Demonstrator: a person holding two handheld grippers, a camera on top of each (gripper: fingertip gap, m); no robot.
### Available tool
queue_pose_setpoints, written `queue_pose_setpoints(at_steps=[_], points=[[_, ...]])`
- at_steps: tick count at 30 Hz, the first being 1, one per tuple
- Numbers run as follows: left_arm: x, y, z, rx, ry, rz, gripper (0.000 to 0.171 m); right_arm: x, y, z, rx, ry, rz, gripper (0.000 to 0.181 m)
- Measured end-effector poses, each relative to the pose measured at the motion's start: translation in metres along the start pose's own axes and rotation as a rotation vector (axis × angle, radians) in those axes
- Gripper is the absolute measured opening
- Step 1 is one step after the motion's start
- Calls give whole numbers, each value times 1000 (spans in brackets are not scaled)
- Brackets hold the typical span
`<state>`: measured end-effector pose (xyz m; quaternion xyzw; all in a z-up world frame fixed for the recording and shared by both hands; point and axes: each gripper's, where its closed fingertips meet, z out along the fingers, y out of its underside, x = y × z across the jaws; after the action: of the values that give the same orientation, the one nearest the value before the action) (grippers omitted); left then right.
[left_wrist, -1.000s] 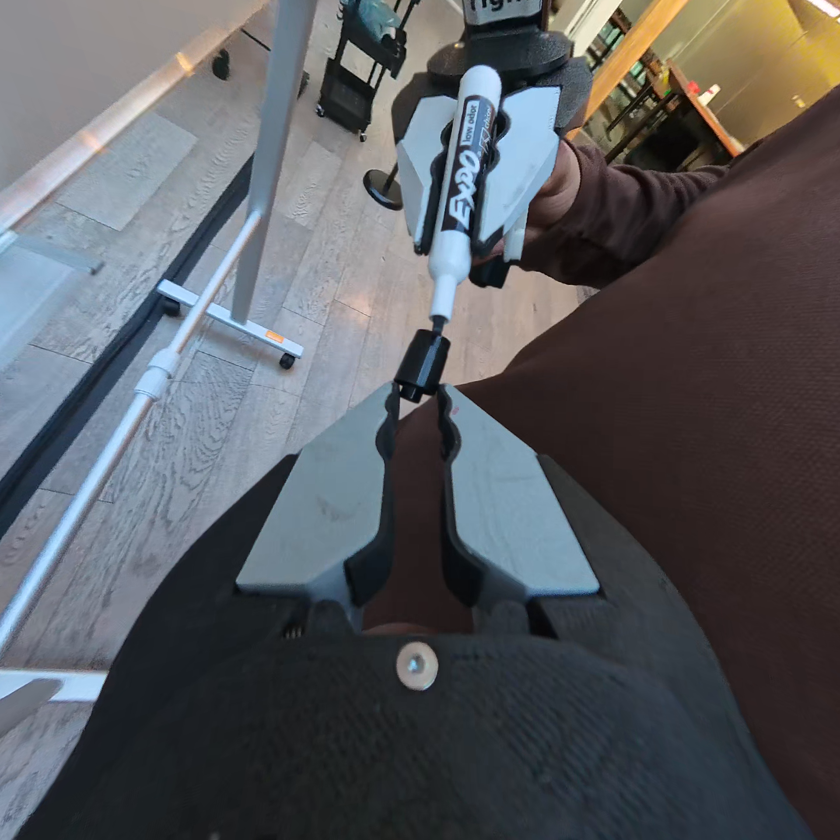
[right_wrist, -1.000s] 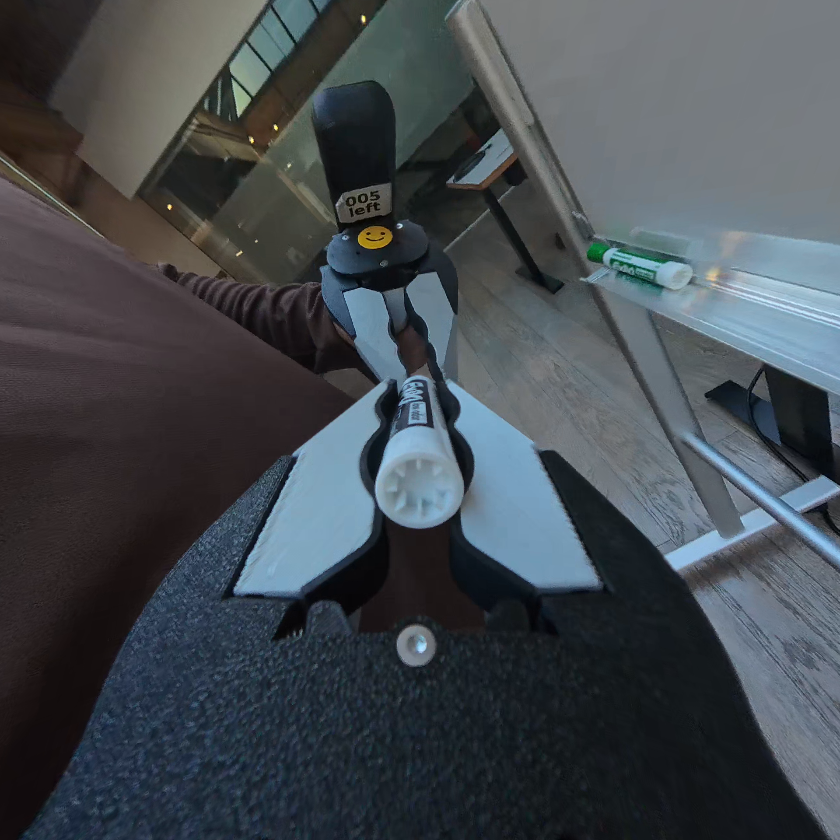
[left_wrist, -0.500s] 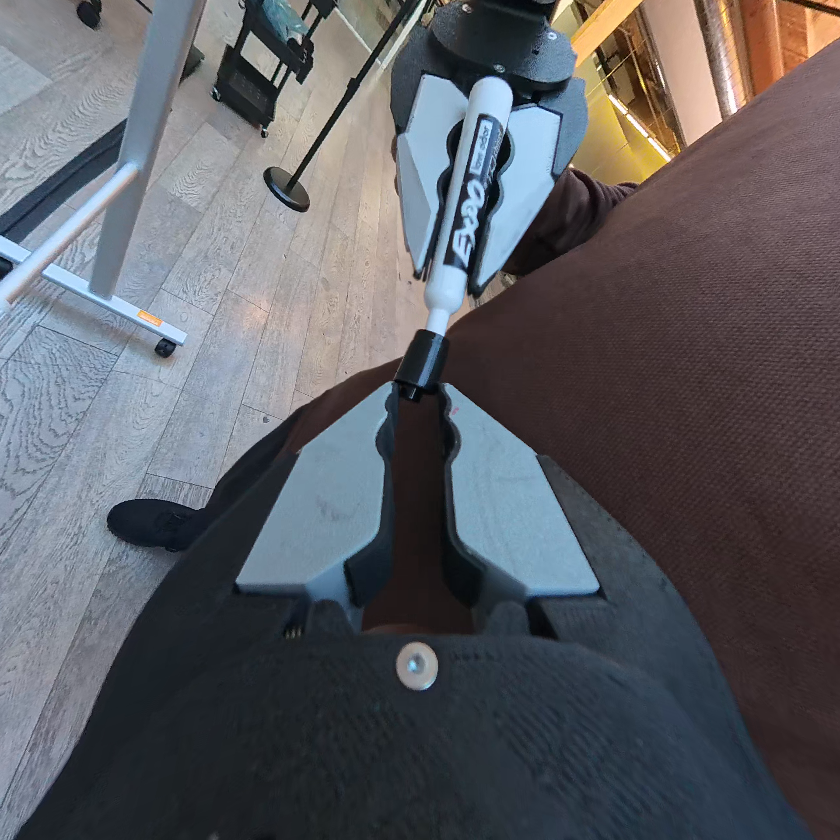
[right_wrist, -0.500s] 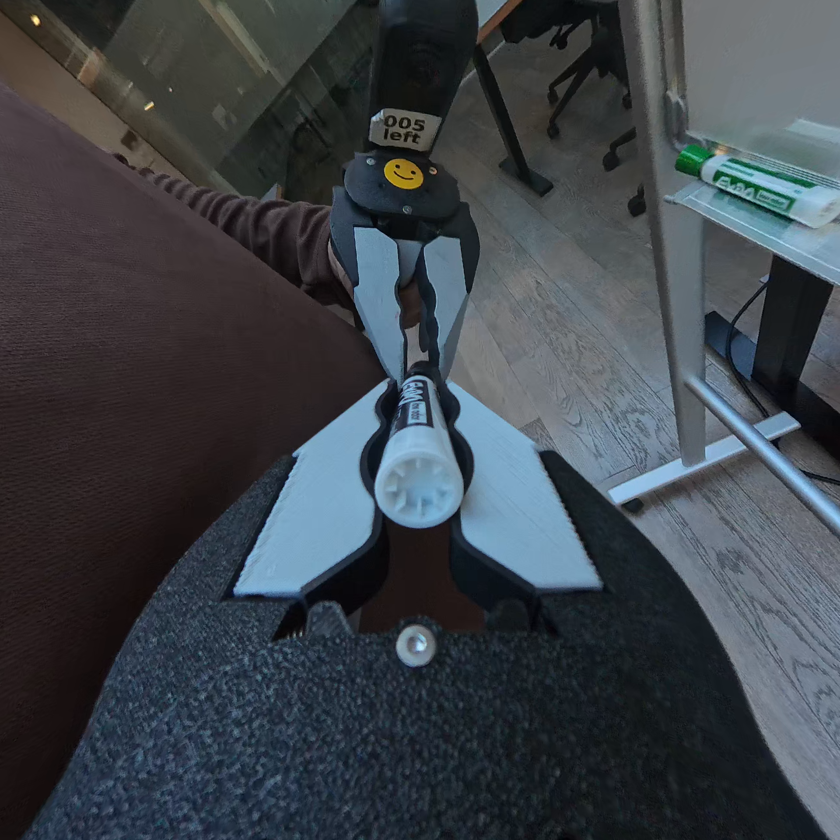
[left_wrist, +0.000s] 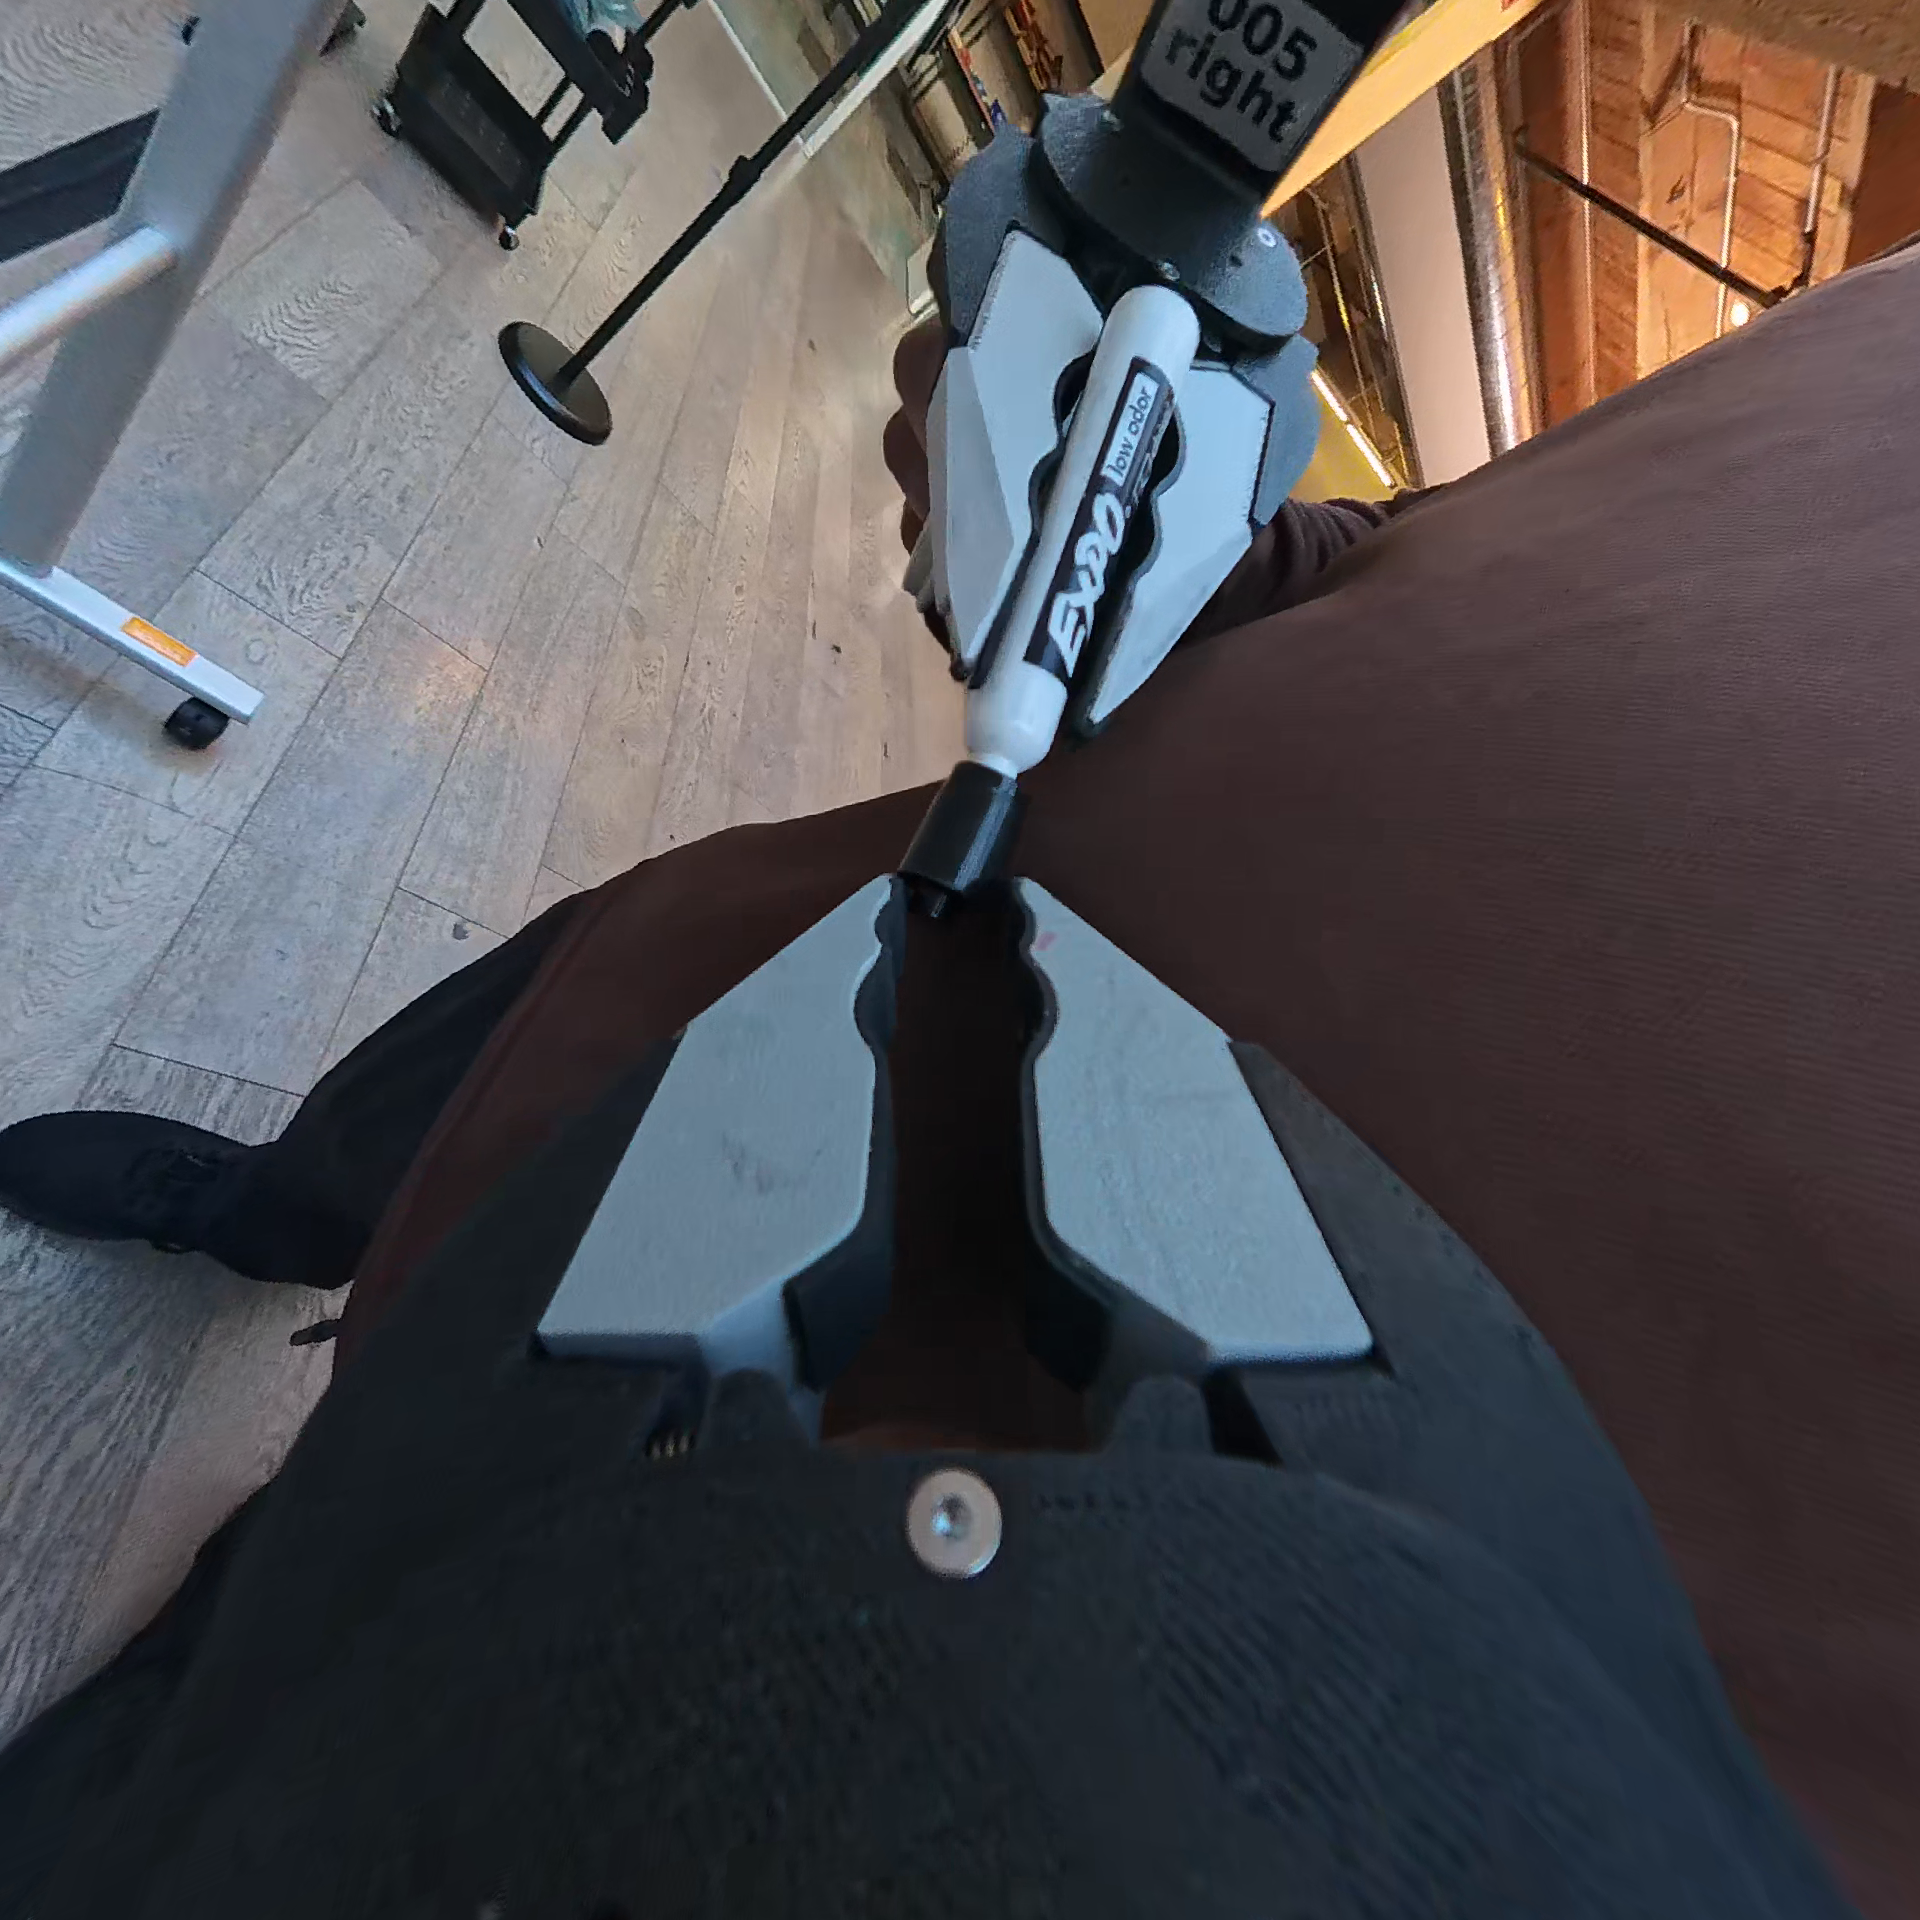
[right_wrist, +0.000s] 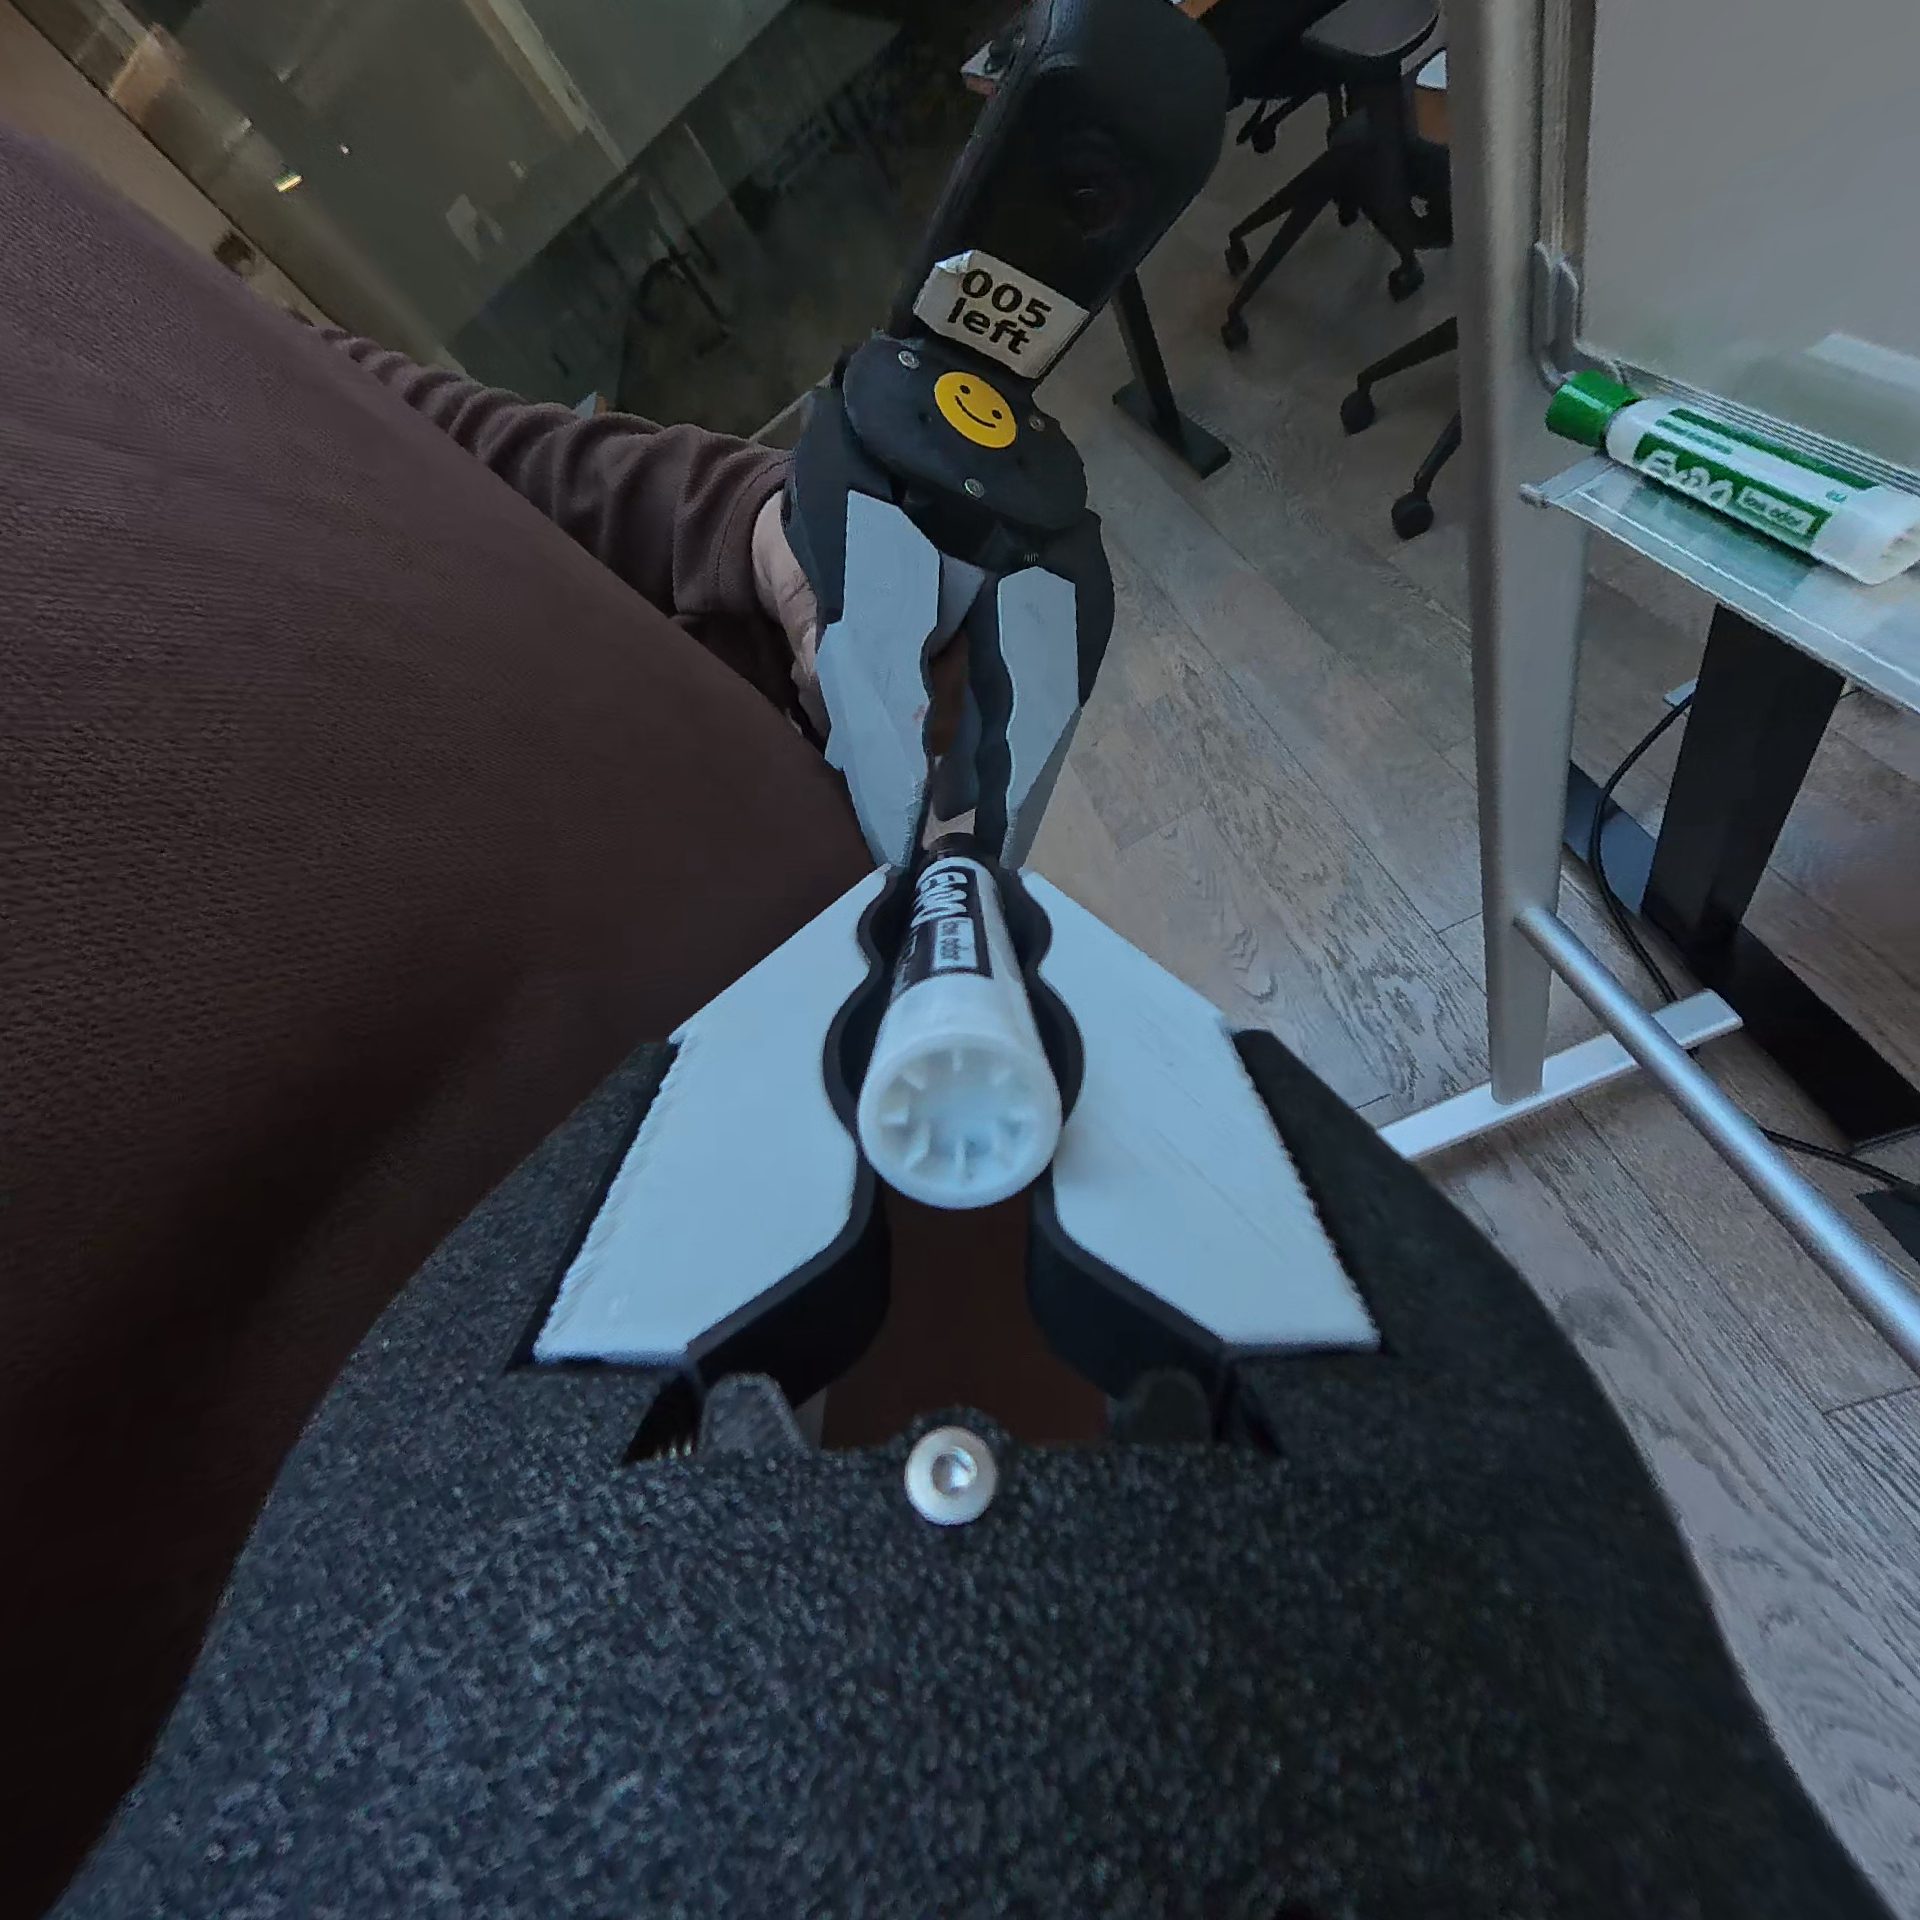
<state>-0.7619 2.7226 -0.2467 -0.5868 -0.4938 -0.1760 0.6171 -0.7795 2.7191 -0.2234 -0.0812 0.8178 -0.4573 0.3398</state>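
My right gripper (right_wrist: 956, 894) is shut on a white dry-erase marker (right_wrist: 961, 1049) with a black label, whose butt end faces the camera. My left gripper (left_wrist: 958, 899) is shut at its tips on the marker's black cap (left_wrist: 961, 842). The cap sits over the marker's writing end, so both grippers meet tip to tip in front of a person's brown top (left_wrist: 1558, 987). The left wrist view shows the marker (left_wrist: 1086, 530) slanting up into the right gripper (left_wrist: 1023, 707). The right wrist view shows the left gripper (right_wrist: 951, 847) straight ahead; the cap is mostly hidden there.
A green-capped marker (right_wrist: 1745, 478) lies on a whiteboard tray (right_wrist: 1766, 623) at the right, beside a grey stand post (right_wrist: 1517, 520). Office chairs (right_wrist: 1351, 208) stand behind. On the wood floor are a wheeled stand foot (left_wrist: 135, 644), a black cart (left_wrist: 499, 94), a stanchion base (left_wrist: 556, 384) and a shoe (left_wrist: 156, 1195). My left and right fingertips are right by each other.
The marker's bare tip was just above the cap; the two have come together and the cap now covers the tip. Both grippers have tilted and swung.
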Motion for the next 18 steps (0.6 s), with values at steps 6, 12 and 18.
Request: queue_pose_setpoints(at_steps=[6,12,18], points=[[-5,7,4,-72,-43,-33,14,-2,9,2,-74,96,-206,18],[-11,15,5,-211,-162,43,13,0,15,7,-136,37,-135,18],[-18,22,5,-129,-130,-139,13,8,26,13,-84,22,-20,17]])
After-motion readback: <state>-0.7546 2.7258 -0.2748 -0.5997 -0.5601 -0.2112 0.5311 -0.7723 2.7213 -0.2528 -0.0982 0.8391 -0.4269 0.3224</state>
